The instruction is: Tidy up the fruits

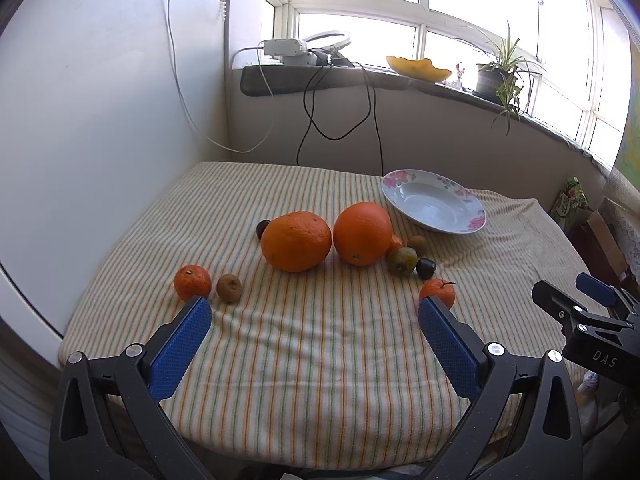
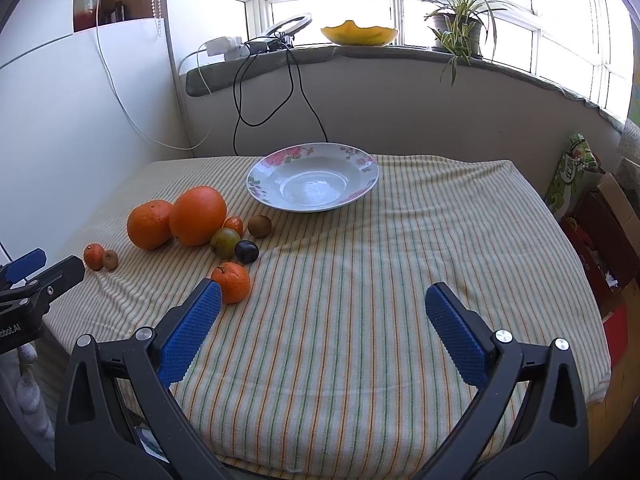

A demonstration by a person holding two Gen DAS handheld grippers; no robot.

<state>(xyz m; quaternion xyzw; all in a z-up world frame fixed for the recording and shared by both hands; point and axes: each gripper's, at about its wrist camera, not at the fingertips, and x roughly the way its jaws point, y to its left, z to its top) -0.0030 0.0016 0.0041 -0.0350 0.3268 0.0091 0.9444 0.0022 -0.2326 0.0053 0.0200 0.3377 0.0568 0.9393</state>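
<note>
Sunlit windows behind, and on the striped cloth-covered table (image 2: 400, 240) a white floral-rimmed plate (image 2: 256, 184) waits bare near the far edge. Two big oranges (image 1: 297, 241) touch mid-table, small mandarins and dark fruits scattered round them. Left gripper (image 1: 315, 314) and right gripper (image 2: 323, 300) both hover at the near edge, jaws wide apart, holding nothing.

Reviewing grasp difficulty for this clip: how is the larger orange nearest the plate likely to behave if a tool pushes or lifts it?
The orange looks round, so it would probably roll if nudged, possibly into the touching second orange. It is the bulkiest fruit here, so likely the heaviest. The striped cloth may damp rolling somewhat.
</note>
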